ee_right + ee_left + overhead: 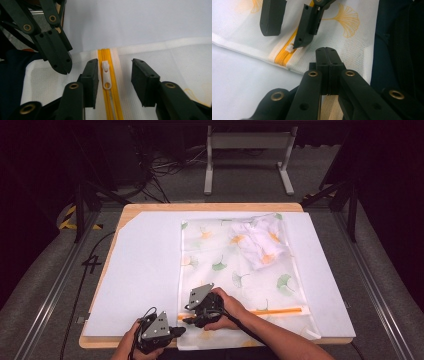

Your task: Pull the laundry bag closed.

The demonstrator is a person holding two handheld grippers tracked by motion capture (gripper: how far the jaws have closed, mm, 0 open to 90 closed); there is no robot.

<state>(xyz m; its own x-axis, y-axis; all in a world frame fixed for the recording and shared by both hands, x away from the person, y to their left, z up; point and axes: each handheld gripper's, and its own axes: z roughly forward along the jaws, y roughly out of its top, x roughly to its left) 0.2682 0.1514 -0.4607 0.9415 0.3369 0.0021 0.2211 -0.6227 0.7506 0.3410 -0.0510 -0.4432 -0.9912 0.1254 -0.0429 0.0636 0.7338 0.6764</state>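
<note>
Bright table, dark surroundings, soft focus

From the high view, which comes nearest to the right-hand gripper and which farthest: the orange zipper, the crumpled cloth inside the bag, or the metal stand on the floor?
1. Orange zipper, directly under the right gripper, at the bag's near end.
2. Crumpled cloth, inside the bag's far right corner.
3. Metal stand, on the floor beyond the table.

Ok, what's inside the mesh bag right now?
Through the mesh bag shows a crumpled white garment with orange print, at its far right corner. Its folds hide whatever lies under it. The yellow zipper looks closed.
</note>
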